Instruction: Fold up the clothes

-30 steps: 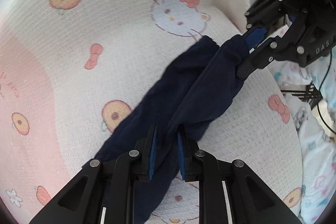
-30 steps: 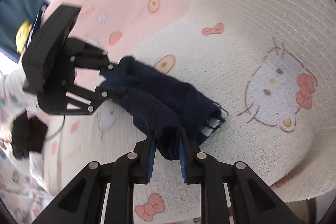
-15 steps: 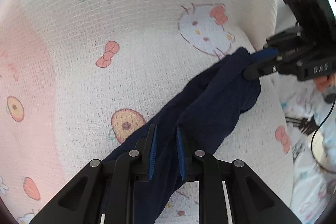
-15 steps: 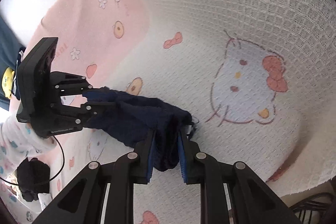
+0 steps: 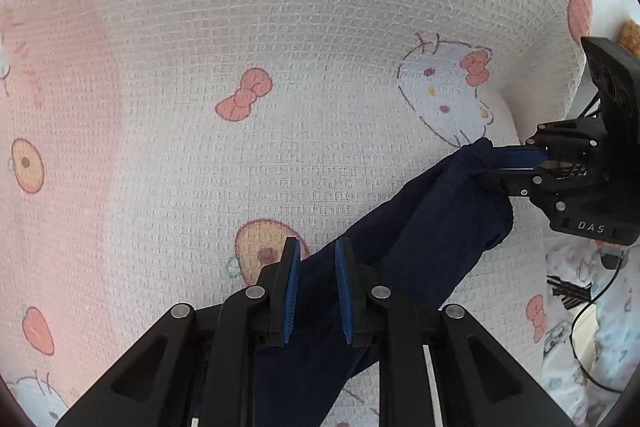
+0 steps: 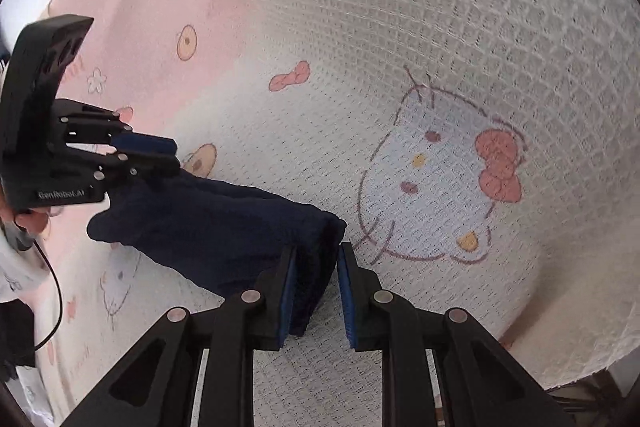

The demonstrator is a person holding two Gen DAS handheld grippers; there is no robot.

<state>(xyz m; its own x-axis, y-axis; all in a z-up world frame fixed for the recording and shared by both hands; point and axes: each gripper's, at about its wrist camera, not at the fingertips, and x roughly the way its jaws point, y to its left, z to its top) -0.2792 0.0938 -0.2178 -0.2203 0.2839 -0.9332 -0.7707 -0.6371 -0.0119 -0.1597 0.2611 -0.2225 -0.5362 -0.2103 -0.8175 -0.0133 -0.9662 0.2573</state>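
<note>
A dark navy garment (image 5: 424, 227) is stretched as a thick folded band between both grippers, low over a white and pink cartoon-print blanket (image 5: 280, 67). My left gripper (image 5: 317, 259) is shut on one end of it, the cloth filling the gap between its blue pads. In that same view the right gripper (image 5: 520, 163) clamps the far end at the right. From the right wrist, my right gripper (image 6: 316, 267) is shut on the garment (image 6: 208, 223), and the left gripper (image 6: 160, 155) holds the other end at the left.
The blanket's edge drops off at the lower right (image 6: 560, 327). A person's hand (image 6: 32, 223) and a black cable (image 6: 52, 291) show at the left. Patterned white fabric (image 5: 580, 327) lies beyond the blanket's right side.
The grippers have come closer together, and the garment between them has bunched into a shorter, thicker band. Both views have rolled, and the cloth sits lower toward the blanket.
</note>
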